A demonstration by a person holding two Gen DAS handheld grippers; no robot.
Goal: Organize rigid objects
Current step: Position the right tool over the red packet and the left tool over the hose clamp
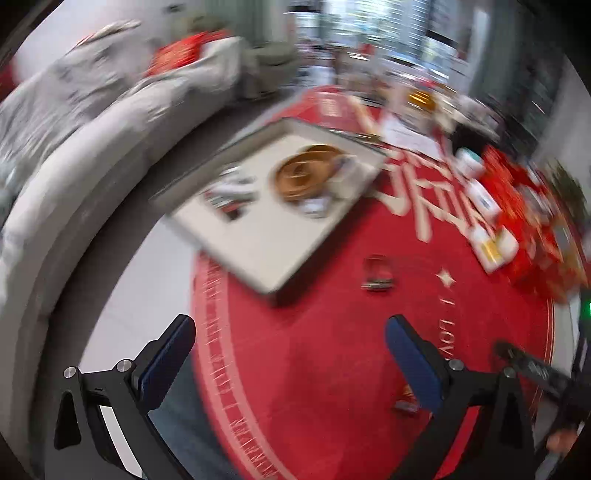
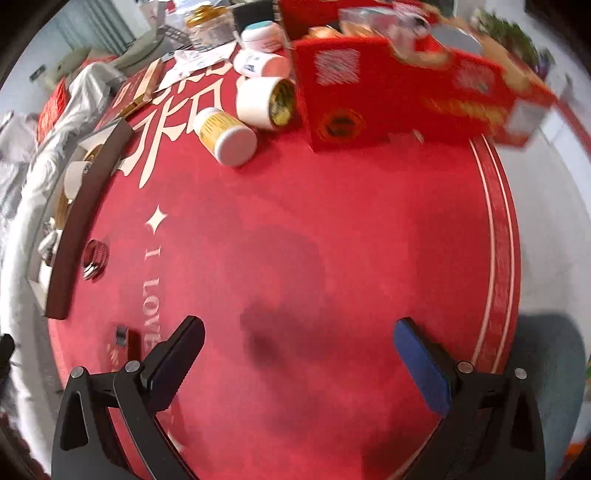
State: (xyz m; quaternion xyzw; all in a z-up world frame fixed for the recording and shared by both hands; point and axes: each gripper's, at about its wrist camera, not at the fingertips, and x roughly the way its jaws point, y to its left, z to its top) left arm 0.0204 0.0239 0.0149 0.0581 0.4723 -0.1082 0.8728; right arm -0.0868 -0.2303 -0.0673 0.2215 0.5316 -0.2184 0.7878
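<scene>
Both views are motion-blurred. My left gripper [image 1: 291,332] is open and empty above the round red mat [image 1: 332,369]. My right gripper [image 2: 299,336] is open too, nothing between its fingers, over the bare mat [image 2: 295,258]. Several white bottles lie on their sides at the mat's far end: one with a yellow label [image 2: 225,133], one open-mouthed [image 2: 264,99], another further back [image 2: 260,63]. A red box [image 2: 369,107] stands beside them. A small red jar [image 2: 94,256] lies by the tray; it also shows as the jar [image 1: 378,273] in the left wrist view.
A white tray [image 1: 258,251] with a dark rim [image 2: 85,229] holds a round brown dish [image 1: 306,173] and small items. A grey sofa [image 1: 92,129] curves at the left. More red packages [image 1: 517,229] and a gold-lidded jar [image 2: 208,20] crowd the far side. Pale floor [image 2: 554,221] lies beyond the mat.
</scene>
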